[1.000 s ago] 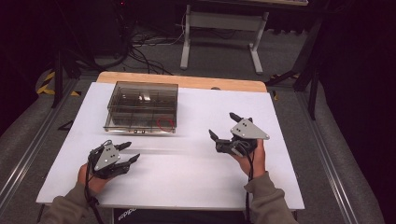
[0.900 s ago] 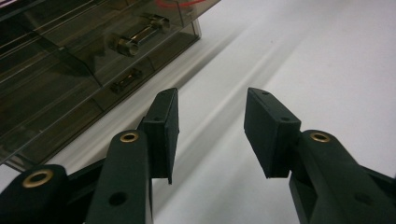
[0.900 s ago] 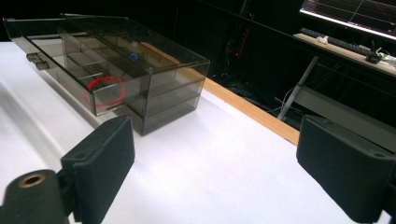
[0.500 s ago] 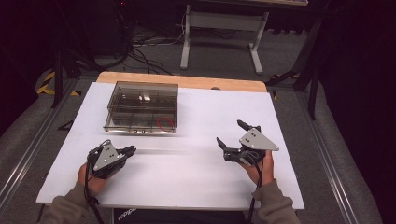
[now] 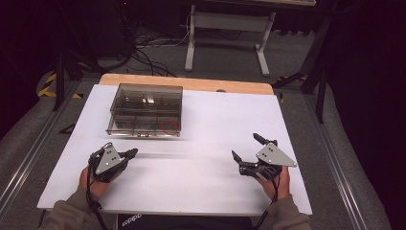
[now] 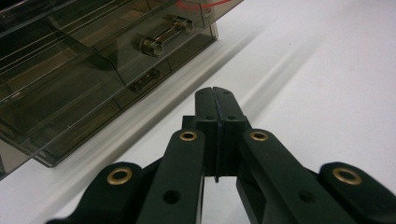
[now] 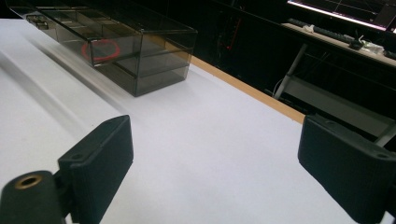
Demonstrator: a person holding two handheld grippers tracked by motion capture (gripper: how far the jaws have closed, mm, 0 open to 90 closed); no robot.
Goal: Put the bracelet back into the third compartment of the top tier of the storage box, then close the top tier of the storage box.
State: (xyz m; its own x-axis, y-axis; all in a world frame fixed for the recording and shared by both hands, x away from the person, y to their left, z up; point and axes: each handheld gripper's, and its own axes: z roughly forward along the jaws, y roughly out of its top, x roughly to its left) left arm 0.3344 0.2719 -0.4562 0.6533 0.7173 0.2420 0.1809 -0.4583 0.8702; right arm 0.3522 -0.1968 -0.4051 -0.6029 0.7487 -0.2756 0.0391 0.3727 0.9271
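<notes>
A smoked clear plastic box [image 5: 145,109] with compartments and a front latch stands at the back left of the white table top [image 5: 206,124]. A red ring [image 5: 169,126] lies inside its front right corner. My left gripper [image 5: 132,153] is shut with nothing in it, low over the table just in front of the box. In the left gripper view its closed fingertips [image 6: 216,100] point past the box latch [image 6: 163,36]. My right gripper [image 5: 246,147] is open and holds nothing, at the front right. The box [image 7: 116,46] and the ring [image 7: 100,50] lie far ahead of its spread pads [image 7: 100,161].
A wooden edge [image 5: 186,84] runs along the table's back. Beyond it are a metal stand [image 5: 225,24] and floor cables [image 5: 143,50]. Dark rails flank the table on both sides.
My right gripper has drawn back toward the front right of the table and stayed open. My left gripper has shut and shifted only slightly.
</notes>
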